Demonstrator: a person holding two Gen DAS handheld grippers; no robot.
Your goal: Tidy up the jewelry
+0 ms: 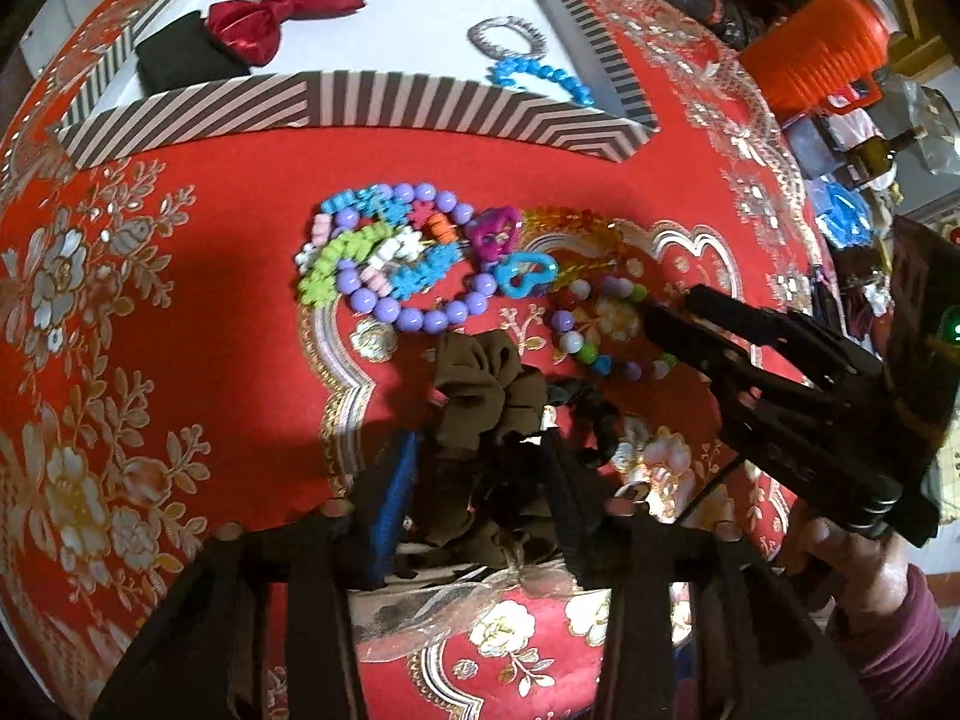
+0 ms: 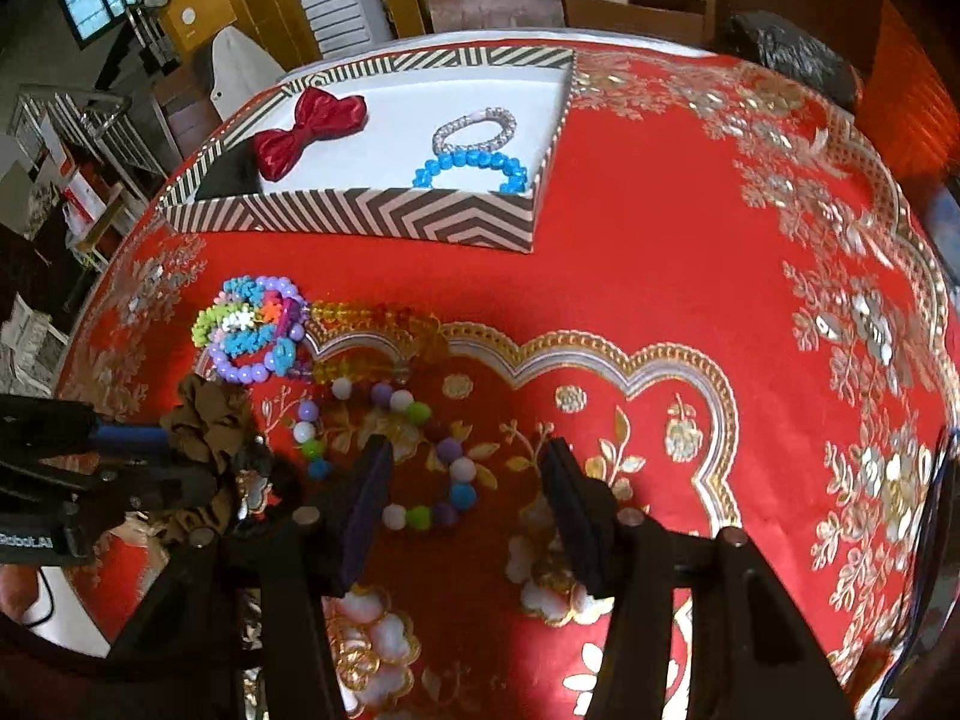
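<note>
A striped box at the back holds a red bow, a silver bracelet and a blue bead bracelet. A pile of coloured bead bracelets lies on the red cloth. My left gripper is open around a brown scrunchie. My right gripper is open over a pastel bead bracelet.
An amber bead bracelet lies beside the pile. A black scrunchie lies by the brown one. An orange jug and clutter stand at the table's right. A black bag lies at the far edge.
</note>
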